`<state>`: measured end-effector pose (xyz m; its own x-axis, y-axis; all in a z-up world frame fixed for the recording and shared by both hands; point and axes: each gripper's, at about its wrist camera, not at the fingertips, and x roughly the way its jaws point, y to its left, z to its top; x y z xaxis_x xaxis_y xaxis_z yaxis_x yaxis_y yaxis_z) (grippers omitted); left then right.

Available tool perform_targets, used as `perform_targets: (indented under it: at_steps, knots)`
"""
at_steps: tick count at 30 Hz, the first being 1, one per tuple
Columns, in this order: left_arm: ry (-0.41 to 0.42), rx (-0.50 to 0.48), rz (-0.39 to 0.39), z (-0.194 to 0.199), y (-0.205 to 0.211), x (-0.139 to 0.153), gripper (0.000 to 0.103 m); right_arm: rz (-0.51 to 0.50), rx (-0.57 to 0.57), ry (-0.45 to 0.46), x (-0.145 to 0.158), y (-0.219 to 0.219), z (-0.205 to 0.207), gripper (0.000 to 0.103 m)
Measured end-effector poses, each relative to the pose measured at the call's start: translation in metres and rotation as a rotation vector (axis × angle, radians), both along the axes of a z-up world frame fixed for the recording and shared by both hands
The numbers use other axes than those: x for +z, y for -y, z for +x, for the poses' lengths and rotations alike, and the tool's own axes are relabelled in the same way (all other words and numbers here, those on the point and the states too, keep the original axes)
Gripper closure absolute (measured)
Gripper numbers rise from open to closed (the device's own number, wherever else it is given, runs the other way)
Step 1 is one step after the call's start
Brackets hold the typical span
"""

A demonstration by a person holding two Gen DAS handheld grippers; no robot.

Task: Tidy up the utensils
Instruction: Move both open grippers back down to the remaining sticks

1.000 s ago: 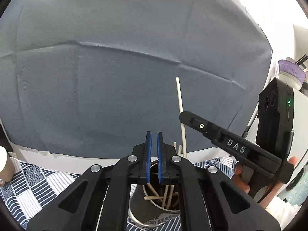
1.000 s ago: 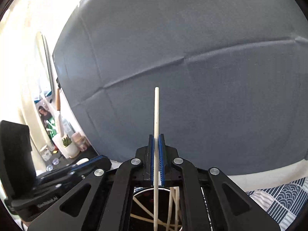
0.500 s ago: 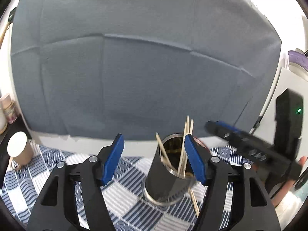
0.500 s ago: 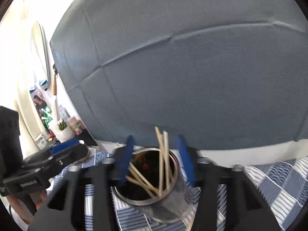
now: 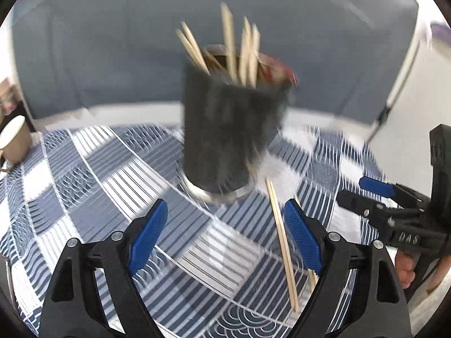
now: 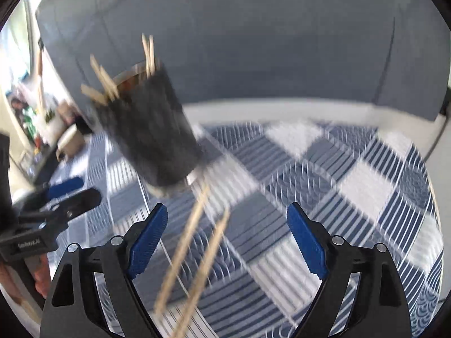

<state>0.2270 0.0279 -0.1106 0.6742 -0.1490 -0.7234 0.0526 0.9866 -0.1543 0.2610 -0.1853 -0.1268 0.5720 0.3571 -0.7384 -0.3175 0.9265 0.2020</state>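
Observation:
A dark cylindrical holder (image 5: 228, 140) stands on the checked cloth with several wooden chopsticks (image 5: 231, 42) sticking out of it. It also shows upper left in the right wrist view, holder (image 6: 152, 135). Loose chopsticks (image 5: 282, 239) lie on the cloth in front of it. My left gripper (image 5: 225, 211) hangs above the cloth, its jaws opening, nothing pressed between the pads; one loose chopstick lies close to its right finger. My right gripper (image 6: 228, 214) is also opening, empty, with two blurred loose chopsticks (image 6: 191, 253) on the cloth below its left side.
A blue-and-white checked cloth (image 5: 84, 183) covers the table. A grey backdrop (image 5: 112, 42) rises behind it. A paper cup (image 5: 14, 138) stands at the far left edge. Each gripper shows in the other's view, the right gripper (image 5: 363, 194) held by a hand (image 5: 406, 270).
Both grippers went from shut to wide open. The right one let go of its chopstick over the holder. Both have dropped toward the cloth, so the holder now sits higher in view.

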Motion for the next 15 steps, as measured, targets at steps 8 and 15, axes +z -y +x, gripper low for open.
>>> perform_targets:
  at_steps: [8,15]
  knots:
    - [-0.141,-0.047,0.049,0.016,0.030,-0.040,0.020,-0.152,0.097,-0.055,-0.046,-0.021,-0.024,0.023]
    - [-0.192,-0.078,0.076,0.024,0.044,-0.060,0.020,-0.232,0.096,-0.064,-0.057,-0.019,-0.031,0.023]
